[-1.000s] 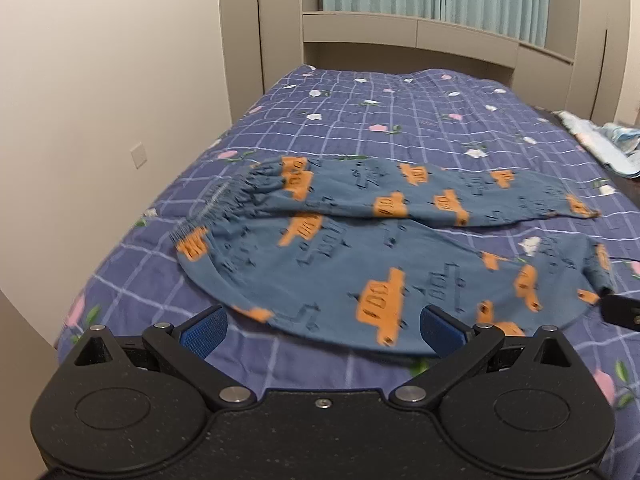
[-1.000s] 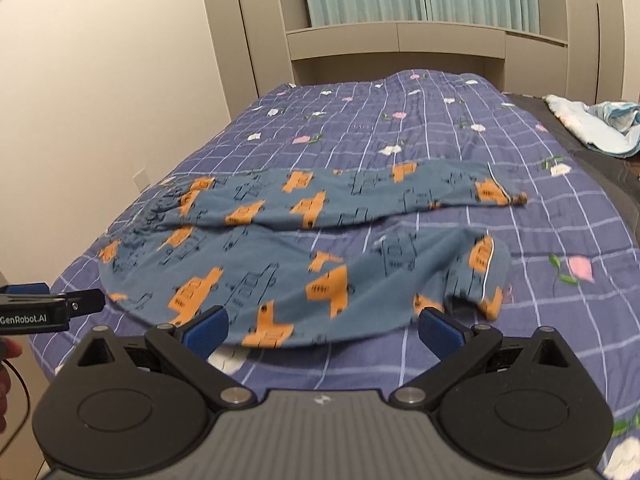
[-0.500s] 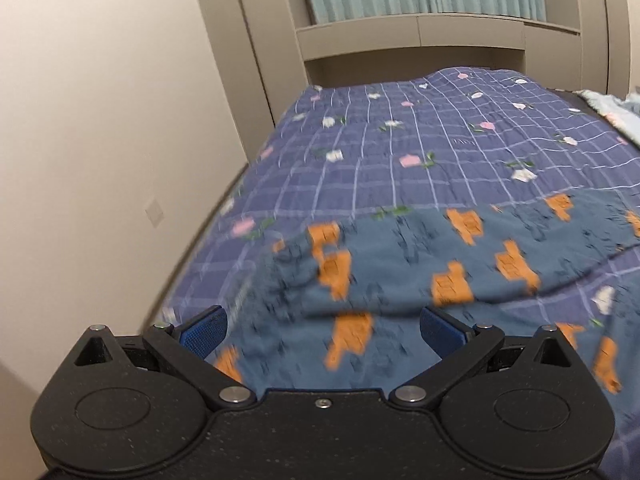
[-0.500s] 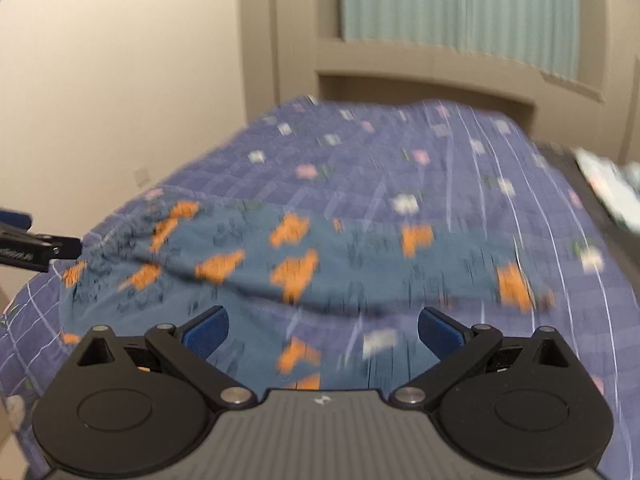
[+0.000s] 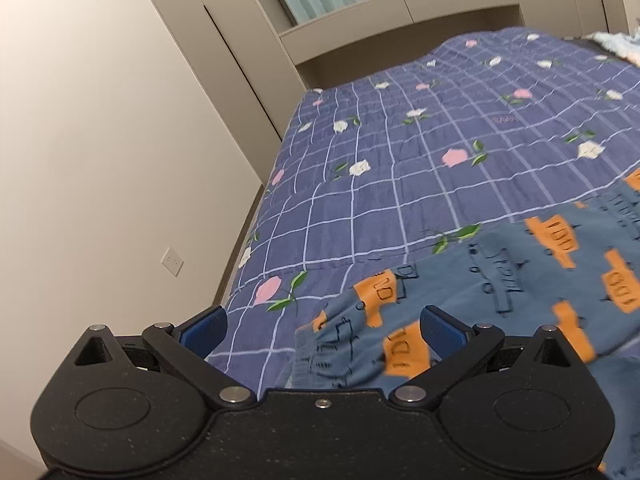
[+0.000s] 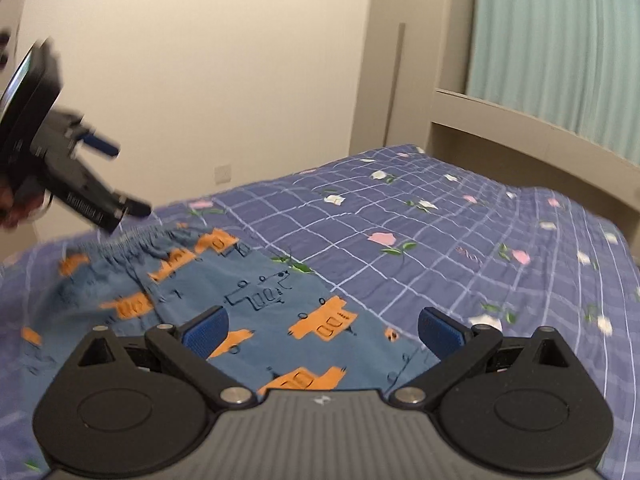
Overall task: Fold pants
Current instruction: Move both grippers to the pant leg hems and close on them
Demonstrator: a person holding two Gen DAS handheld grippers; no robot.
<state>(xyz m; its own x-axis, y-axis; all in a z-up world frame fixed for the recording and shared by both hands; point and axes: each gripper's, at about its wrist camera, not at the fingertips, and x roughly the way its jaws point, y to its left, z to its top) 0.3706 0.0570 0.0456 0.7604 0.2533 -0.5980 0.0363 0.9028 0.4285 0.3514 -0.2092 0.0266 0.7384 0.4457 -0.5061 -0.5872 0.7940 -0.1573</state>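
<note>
We hold both grippers over a bed covered in a purple checked floral quilt, where the blue pants with orange truck prints lie flat. From the left wrist camera, our left gripper hangs above the pants' gathered waistband end, its blue-padded jaws spread wide with nothing between them; the cloth's corner sits just below the gap, and the quilt's edge drops toward a cream wall with a white socket. The right wrist camera shows what that view cannot: the left gripper seen from outside, raised in the air above the elastic waistband and gripped by a hand at the frame's edge (blurred, so we cannot tell how close it is to the fabric). Our right gripper hovers over a pant leg farther along, jaws likewise spread and empty. Only the left view catches a pale bundle of cloth at the bed's far right side. The pants run lengthwise across the bed, waistband toward the wall side, legs stretching away to our right. Green curtains hang behind the headboard shelf.
</note>
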